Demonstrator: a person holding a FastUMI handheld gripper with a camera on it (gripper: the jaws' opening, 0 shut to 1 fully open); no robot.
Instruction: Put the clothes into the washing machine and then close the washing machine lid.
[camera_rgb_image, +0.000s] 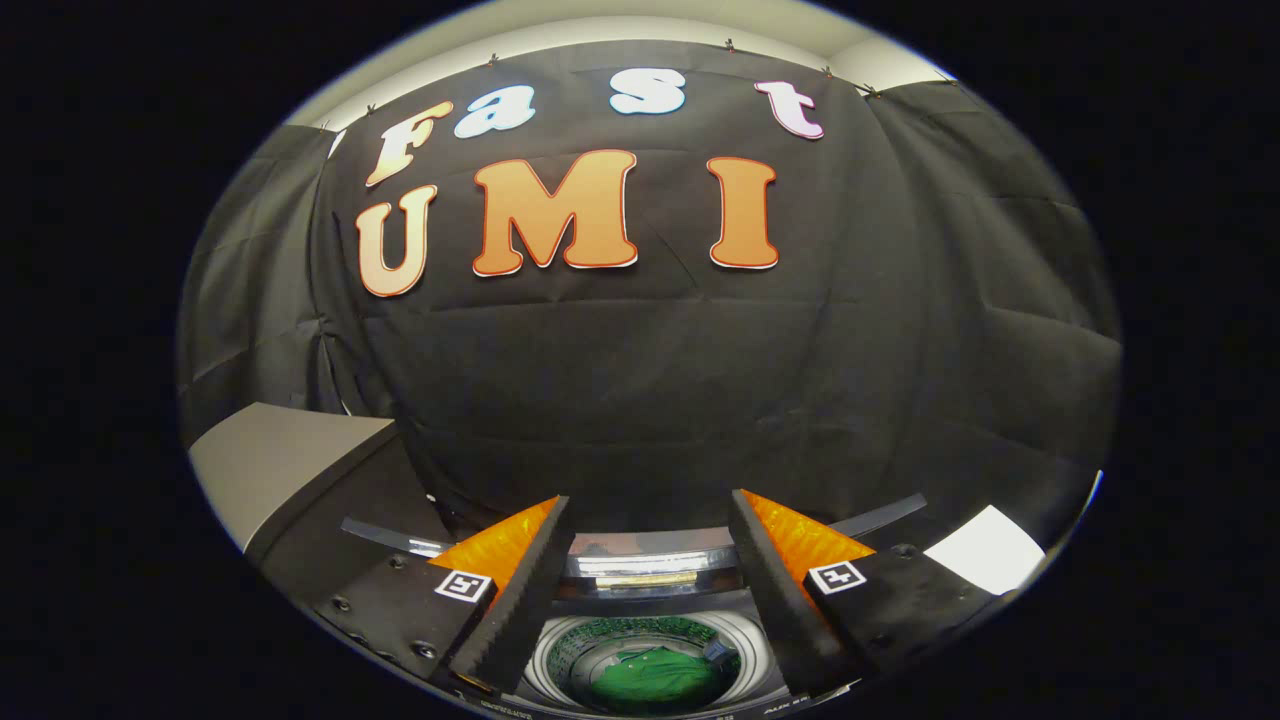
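Observation:
My gripper (648, 515) hangs open above the washing machine, its two orange fingers (505, 560) with black foam pads spread wide and nothing between them. Below and between the fingers lies the machine's round drum (645, 660), open at the top. A green garment (655, 680) lies at the bottom of the drum. The raised lid (640, 562) stands at the back of the opening, just beyond the fingers, its glossy edge catching light.
A grey box or counter (270, 465) stands to the left of the machine against the black cloth wall. A white sheet or panel (985, 550) lies to the right, beside the right finger.

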